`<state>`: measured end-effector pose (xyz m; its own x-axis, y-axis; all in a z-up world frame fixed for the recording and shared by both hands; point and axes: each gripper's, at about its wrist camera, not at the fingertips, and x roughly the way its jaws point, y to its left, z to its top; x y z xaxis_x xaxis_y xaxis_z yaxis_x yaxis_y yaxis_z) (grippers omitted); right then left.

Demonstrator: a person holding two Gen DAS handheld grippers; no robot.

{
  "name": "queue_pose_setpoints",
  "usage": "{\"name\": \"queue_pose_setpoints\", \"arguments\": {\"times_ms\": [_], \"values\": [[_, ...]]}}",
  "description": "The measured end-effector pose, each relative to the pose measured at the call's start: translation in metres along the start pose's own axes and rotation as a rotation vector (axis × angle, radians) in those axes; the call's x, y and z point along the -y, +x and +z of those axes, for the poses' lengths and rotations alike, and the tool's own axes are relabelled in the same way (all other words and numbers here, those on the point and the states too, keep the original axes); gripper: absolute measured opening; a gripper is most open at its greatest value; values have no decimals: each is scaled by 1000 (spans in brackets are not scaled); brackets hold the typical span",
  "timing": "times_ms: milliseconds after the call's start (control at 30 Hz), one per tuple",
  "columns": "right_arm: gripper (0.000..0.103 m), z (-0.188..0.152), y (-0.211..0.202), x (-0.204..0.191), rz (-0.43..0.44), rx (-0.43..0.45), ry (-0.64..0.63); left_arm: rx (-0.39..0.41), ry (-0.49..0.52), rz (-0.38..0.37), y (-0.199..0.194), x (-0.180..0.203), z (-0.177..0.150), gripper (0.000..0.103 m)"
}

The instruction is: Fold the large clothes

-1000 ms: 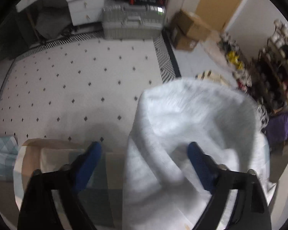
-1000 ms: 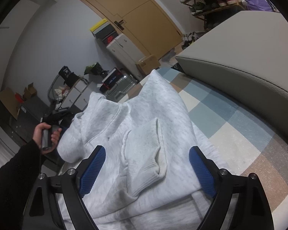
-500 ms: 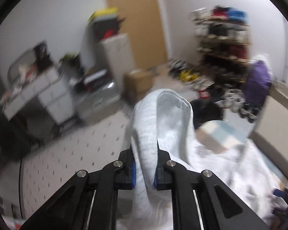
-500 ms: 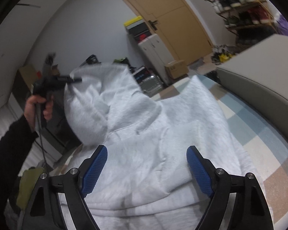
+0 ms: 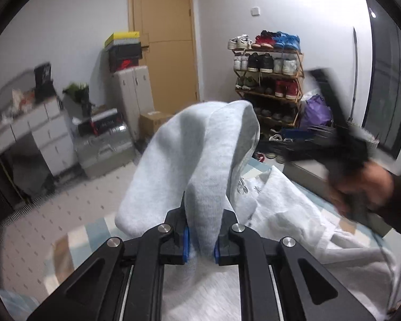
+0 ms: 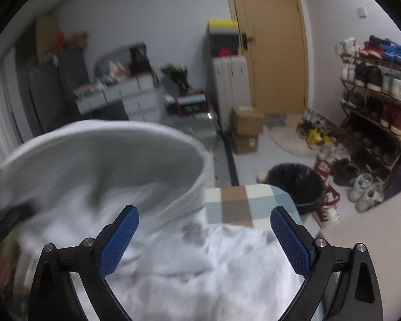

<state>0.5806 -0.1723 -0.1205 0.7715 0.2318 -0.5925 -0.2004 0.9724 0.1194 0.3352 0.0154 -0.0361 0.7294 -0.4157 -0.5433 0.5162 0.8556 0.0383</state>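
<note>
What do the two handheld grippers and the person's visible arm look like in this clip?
Both tools match: the left gripper and the right gripper have matte black angular linkage arms joined by round silver pivot bolts, with textured blue pads lining the inner finger faces. The right hand appears blurred in the left wrist view, with a dark long sleeve. No cables are visible.
</note>
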Motion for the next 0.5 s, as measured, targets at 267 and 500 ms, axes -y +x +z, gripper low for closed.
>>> {"name": "queue_pose_setpoints", "arguments": {"times_ms": [267, 500], "values": [[5, 31, 15, -32, 173, -35, -85, -11, -101, -100, -10, -9, 3, 40], [5, -6, -75, -63, 235, 196, -211, 110, -215, -164, -39, -31, 36, 98]]}}
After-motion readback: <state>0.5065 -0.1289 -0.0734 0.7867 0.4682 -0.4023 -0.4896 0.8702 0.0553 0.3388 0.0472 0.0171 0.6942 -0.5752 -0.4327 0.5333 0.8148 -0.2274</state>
